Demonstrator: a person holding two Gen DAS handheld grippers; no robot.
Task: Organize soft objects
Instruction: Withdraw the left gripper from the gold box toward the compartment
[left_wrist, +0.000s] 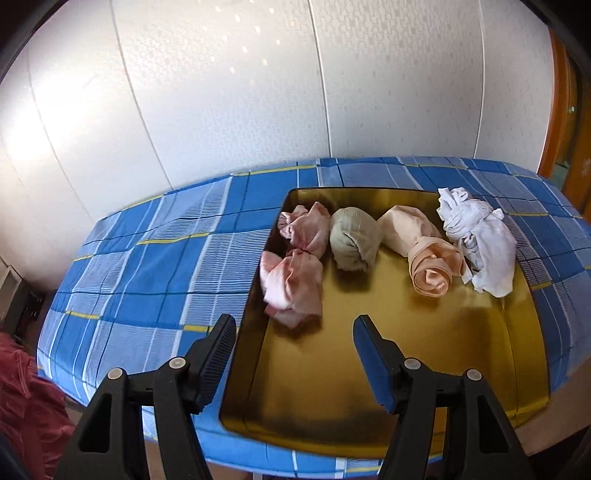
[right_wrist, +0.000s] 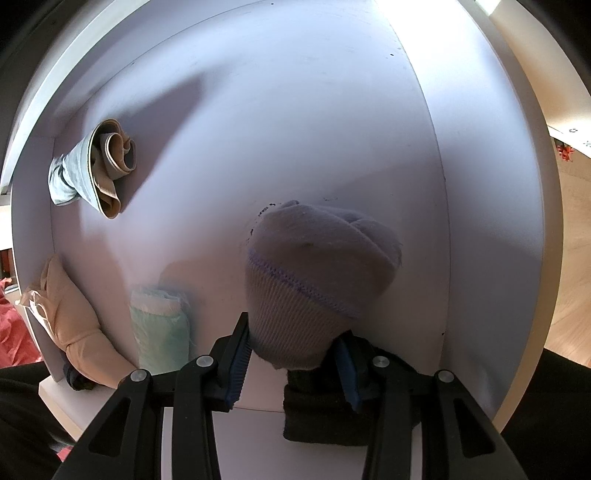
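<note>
1. My right gripper (right_wrist: 291, 350) has its jaws clamped on a rolled sock (right_wrist: 317, 280) above the white drawer (right_wrist: 332, 110).
2. My left gripper (left_wrist: 295, 354) is empty, jaws apart, over the gold tray (left_wrist: 424, 332).
3. Next I'd release the sock, then grab the pink bundle (left_wrist: 291, 284).

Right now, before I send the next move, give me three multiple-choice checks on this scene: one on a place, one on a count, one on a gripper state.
1. Where does the white bundle lie?
A. At the gold tray's right edge
B. On the floor
C. Between the left gripper's fingers

2. How many cloth bundles are on the tray?
A. Two
B. Five
C. Eight

3. What is the right gripper doing?
A. Hanging empty
B. Clamping a rolled sock
C. Holding a tray

Answers: 1 A, it drapes over the right rim; 2 B, two pink, one olive, one peach, one white; 3 B, both pads press the sock's ribbed end.
</note>
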